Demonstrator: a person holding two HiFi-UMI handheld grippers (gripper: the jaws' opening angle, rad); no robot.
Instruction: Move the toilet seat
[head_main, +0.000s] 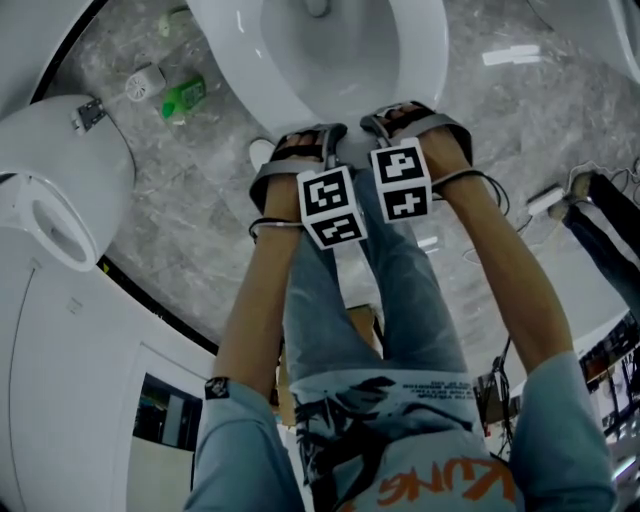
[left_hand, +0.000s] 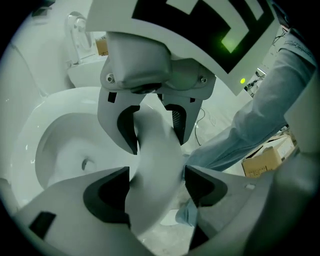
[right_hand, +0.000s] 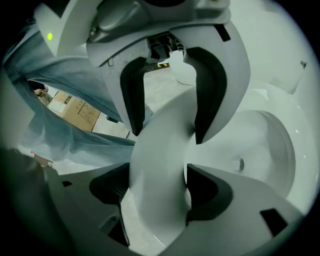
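Note:
The white toilet seat (head_main: 415, 70) rings the bowl at the top of the head view, lying down flat. Both grippers sit side by side at its front edge. My left gripper (head_main: 312, 135) straddles the seat's rim (left_hand: 157, 150), and in the left gripper view its jaws (left_hand: 157, 182) stand wide with the pads off the rim. My right gripper (head_main: 408, 116) straddles the same rim (right_hand: 160, 150) just to the right. Its jaws (right_hand: 157, 190) are also spread, with the rim between the pads and not squeezed. Each gripper view shows the other gripper opposite it.
A second white toilet (head_main: 50, 200) stands at the left. A green bottle (head_main: 183, 98) and a small white item (head_main: 145, 82) lie on the marble floor beside the bowl. Cables (head_main: 560, 200) trail at the right. My jeans-clad legs (head_main: 400, 290) are below the grippers, and a cardboard box (left_hand: 265, 160) sits behind.

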